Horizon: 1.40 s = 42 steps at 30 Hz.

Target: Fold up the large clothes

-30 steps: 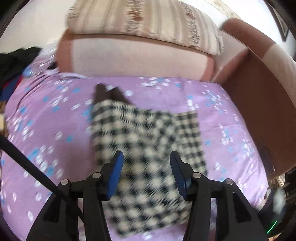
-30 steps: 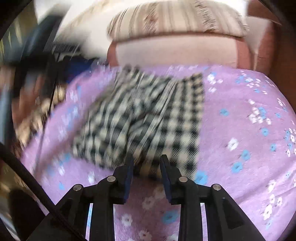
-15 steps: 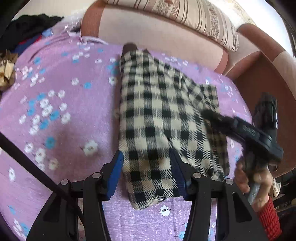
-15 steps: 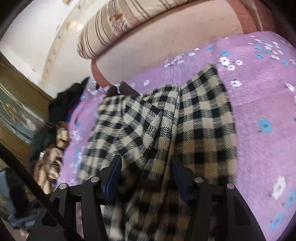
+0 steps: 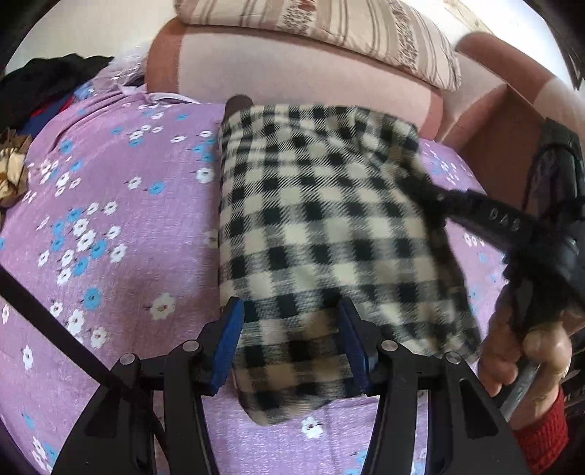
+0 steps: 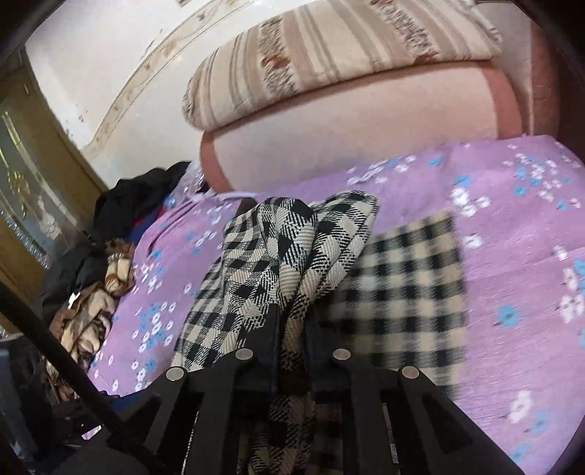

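A black-and-cream checked garment (image 5: 321,234) lies folded lengthwise on the purple flowered bed cover (image 5: 109,219). My left gripper (image 5: 290,336) is open, its blue pads straddling the garment's near end without pinching it. My right gripper (image 6: 292,321) is shut on a fold of the checked garment (image 6: 292,255) and lifts that edge above the rest of the cloth. The right gripper also shows in the left wrist view (image 5: 431,201), reaching in from the right with the hand that holds it.
A pink sofa back (image 5: 292,73) with a striped cushion (image 5: 329,25) stands behind. Dark and patterned clothes (image 6: 102,263) are piled at the left edge of the cover. A brown armrest (image 5: 512,128) is at the right.
My right gripper closed on the garment's right side and raised it, carrying the fold leftwards. My left gripper moved closer to the near end and stays open.
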Available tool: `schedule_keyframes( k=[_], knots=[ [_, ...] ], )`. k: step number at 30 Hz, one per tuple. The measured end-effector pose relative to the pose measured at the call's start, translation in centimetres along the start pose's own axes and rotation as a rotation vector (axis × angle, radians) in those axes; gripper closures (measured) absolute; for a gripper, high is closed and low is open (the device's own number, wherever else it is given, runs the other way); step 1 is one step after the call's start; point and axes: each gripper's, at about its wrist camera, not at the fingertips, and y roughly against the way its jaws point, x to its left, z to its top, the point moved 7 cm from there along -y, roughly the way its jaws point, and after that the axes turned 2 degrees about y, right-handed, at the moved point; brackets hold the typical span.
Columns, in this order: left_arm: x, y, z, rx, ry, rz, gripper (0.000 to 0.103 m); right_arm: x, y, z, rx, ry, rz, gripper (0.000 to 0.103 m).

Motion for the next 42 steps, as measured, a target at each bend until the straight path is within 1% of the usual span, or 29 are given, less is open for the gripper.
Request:
schedule_keyframes(
  k=[2, 6, 8, 9, 11, 14, 15, 16, 17, 18, 20, 21, 22, 23, 24, 25, 26, 27, 29, 30, 31, 32, 33, 34, 36, 38, 39, 40, 42],
  knots=[
    [-0.9, -0.9, -0.2, 0.014, -0.018, 0.006, 0.052, -1.5, 0.2, 0.1, 0.002, -0.014, -0.038, 0.091],
    [-2.4, -2.9, -1.0, 0.047, -0.065, 0.034, 0.052, -5.7, -1.1, -1.1, 0.049, -0.110, -0.101, 0.090],
    [-3.0, -3.9, -1.8, 0.071, -0.098, 0.065, 0.052, -7.7, -1.8, -2.1, 0.095, -0.154, -0.136, 0.080],
    [-3.3, -4.5, -2.2, 0.077, -0.131, 0.103, 0.051, -8.9, -1.7, -2.4, 0.099, -0.188, -0.149, 0.074],
    [-3.7, -5.0, -2.6, 0.080, -0.176, 0.149, 0.050, -10.1, -0.4, -2.1, 0.068, -0.232, -0.145, 0.073],
    [-3.8, -5.0, -2.6, 0.074, -0.173, 0.153, 0.049, -10.5, 2.8, -0.9, -0.026, -0.239, -0.143, 0.073],
    [-3.8, -5.0, -2.7, 0.073, -0.168, 0.150, 0.049, -10.1, 3.7, -0.6, -0.059, -0.241, -0.108, 0.072],
    [-3.7, -4.9, -2.7, 0.071, -0.160, 0.147, 0.049, -9.3, 4.2, -0.5, -0.074, -0.245, -0.048, 0.072],
    [-3.7, -4.8, -2.8, 0.075, -0.154, 0.149, 0.049, -8.7, 4.3, -0.5, -0.074, -0.246, -0.002, 0.072],
    [-3.7, -4.6, -2.9, 0.074, -0.145, 0.148, 0.049, -7.5, 4.0, -0.7, -0.060, -0.241, 0.072, 0.072],
    [-3.6, -4.0, -3.2, 0.073, -0.133, 0.144, 0.049, -5.3, 2.9, -1.5, -0.008, -0.224, 0.167, 0.072],
    [-3.6, -3.6, -3.3, 0.069, -0.126, 0.139, 0.049, -4.1, 1.9, -2.2, 0.034, -0.212, 0.213, 0.072],
    [-3.4, -3.2, -3.6, 0.067, -0.119, 0.132, 0.049, -2.8, 0.5, -3.3, 0.103, -0.193, 0.259, 0.072],
    [-3.3, -2.7, -3.8, 0.068, -0.108, 0.121, 0.049, -2.4, -0.3, -3.9, 0.142, -0.182, 0.266, 0.072],
    [-3.2, -2.2, -4.0, 0.069, -0.094, 0.106, 0.049, -2.4, -1.3, -4.8, 0.176, -0.162, 0.228, 0.077],
    [-3.1, -1.9, -4.1, 0.068, -0.084, 0.093, 0.049, -2.8, -1.8, -5.1, 0.187, -0.150, 0.175, 0.086],
    [-2.9, -1.3, -4.0, 0.063, -0.069, 0.072, 0.049, -3.5, -2.1, -5.3, 0.197, -0.149, 0.129, 0.091],
    [-2.5, -0.7, -3.9, 0.056, -0.052, 0.052, 0.049, -4.2, -2.0, -5.3, 0.199, -0.158, 0.090, 0.103],
    [-1.5, 0.2, -3.2, 0.030, -0.013, 0.024, 0.049, -5.2, -0.8, -4.5, 0.163, -0.167, 0.034, 0.102],
    [-1.0, 0.5, -2.8, 0.019, 0.003, 0.016, 0.047, -5.5, 0.1, -3.9, 0.129, -0.163, 0.006, 0.091],
    [-0.3, 0.7, -2.1, 0.005, 0.027, 0.001, 0.042, -6.1, 1.0, -3.3, 0.098, -0.163, -0.010, 0.070],
    [0.2, 0.6, -1.6, 0.002, 0.042, -0.006, 0.040, -6.5, 1.5, -2.6, 0.070, -0.173, 0.011, 0.058],
    [1.0, 0.3, -0.8, -0.001, 0.078, -0.028, 0.036, -7.1, 1.9, -2.2, 0.048, -0.194, 0.032, 0.039],
    [1.4, 0.1, -0.3, 0.000, 0.099, -0.047, 0.034, -7.6, 1.9, -1.9, 0.042, -0.207, 0.026, 0.032],
    [2.4, -1.4, 1.1, 0.024, 0.162, -0.139, 0.031, -9.1, 1.0, -2.1, 0.049, -0.246, 0.003, 0.031],
    [2.6, -2.7, 2.2, 0.042, 0.171, -0.187, 0.031, -10.1, -0.4, -2.7, 0.092, -0.281, 0.003, 0.030],
    [2.5, -3.3, 2.6, 0.040, 0.157, -0.195, 0.031, -10.9, -1.6, -3.2, 0.113, -0.302, -0.017, 0.030],
    [2.3, -3.7, 3.0, 0.039, 0.141, -0.203, 0.027, -11.5, -1.7, -3.5, 0.116, -0.307, -0.023, 0.030],
    [1.1, -5.1, 3.2, 0.066, 0.090, -0.238, 0.022, -11.6, -2.5, -3.5, 0.086, -0.297, 0.007, 0.027]
  ],
)
